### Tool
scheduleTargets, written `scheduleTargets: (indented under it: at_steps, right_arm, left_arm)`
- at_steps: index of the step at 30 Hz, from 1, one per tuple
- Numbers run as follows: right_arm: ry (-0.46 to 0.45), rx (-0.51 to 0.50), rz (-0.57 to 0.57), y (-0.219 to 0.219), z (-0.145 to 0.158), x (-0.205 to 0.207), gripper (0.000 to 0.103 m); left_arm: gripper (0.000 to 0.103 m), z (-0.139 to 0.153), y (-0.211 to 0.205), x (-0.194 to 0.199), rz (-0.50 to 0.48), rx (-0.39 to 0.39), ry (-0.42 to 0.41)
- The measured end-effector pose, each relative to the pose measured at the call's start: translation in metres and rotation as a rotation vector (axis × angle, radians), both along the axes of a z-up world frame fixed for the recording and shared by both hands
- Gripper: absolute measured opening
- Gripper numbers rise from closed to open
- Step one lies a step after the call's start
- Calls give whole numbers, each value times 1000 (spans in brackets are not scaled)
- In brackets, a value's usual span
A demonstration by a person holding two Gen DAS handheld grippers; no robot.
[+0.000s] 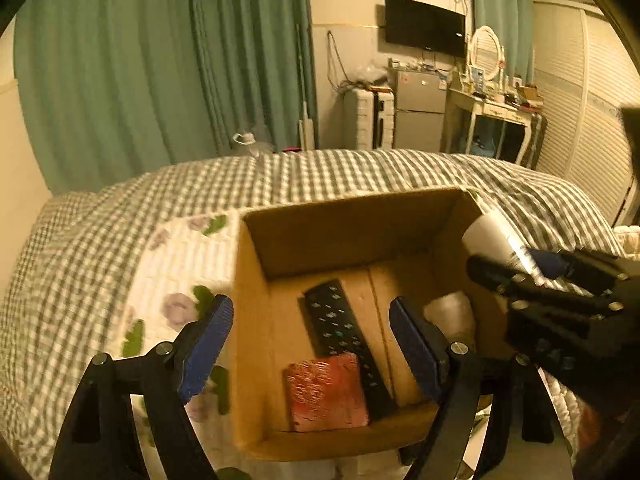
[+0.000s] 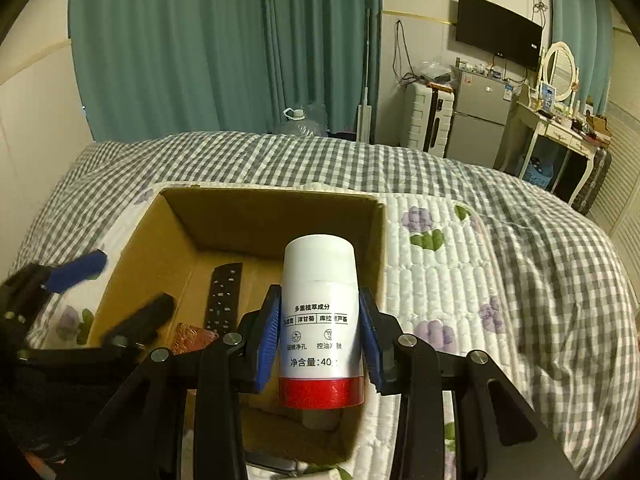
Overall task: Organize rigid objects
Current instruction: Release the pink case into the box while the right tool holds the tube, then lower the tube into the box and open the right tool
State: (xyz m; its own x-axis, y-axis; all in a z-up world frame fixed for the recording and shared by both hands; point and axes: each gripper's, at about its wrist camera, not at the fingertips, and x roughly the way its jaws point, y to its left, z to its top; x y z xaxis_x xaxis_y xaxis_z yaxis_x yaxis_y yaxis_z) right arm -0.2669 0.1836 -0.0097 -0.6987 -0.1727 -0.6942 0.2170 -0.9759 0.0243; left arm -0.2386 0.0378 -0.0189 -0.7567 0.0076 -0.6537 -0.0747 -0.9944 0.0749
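Cardboard box (image 1: 256,320): open-topped, standing on a bed covered by a grey-and-white checked blanket (image 1: 120,216) and a white quilt with purple flowers (image 2: 440,280).
Box contents, left side: a black remote control (image 1: 340,332) lies flat on the floor of the box, its near end resting beside and partly against a red block with a glittery surface (image 1: 326,390).
Box contents, right side: a pale rounded object (image 1: 450,314) sits on the floor near the right wall; what it is cannot be told.
White bottle (image 2: 318,320): cylindrical, white cap end pointing away from the camera, red band at the near end, printed label facing up. It is held above the right part of the box, not resting on the floor of it.
Right gripper (image 2: 320,338): jaws drawn in on the white bottle, blue pads pressing both sides of its body.
Left gripper (image 1: 310,346): jaws spread wide with nothing between the pads; one finger is outside the left wall of the box, the other over its interior.
Background: green curtains (image 2: 200,60), a wall-mounted television (image 2: 498,32), a small fridge (image 2: 480,116).
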Motion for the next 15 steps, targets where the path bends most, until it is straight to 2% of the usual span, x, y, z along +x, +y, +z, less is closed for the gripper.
scheduleTargets:
  at_steps: [4, 12, 14, 15]
  right_arm:
    - [-40, -9, 3, -12, -13, -15, 36]
    - [-86, -32, -9, -25, -31, -33, 37]
    - [-84, -45, -14, -22, -28, -30, 51]
    - [-75, -49, -15, -21, -25, -28, 54]
  left_arm:
    - [83, 3, -14, 1, 21, -4, 14]
    - [83, -2, -36, 7, 50, 36, 2]
    - [83, 1, -38, 14, 50, 44, 7]
    - [83, 3, -38, 17, 49, 46, 9]
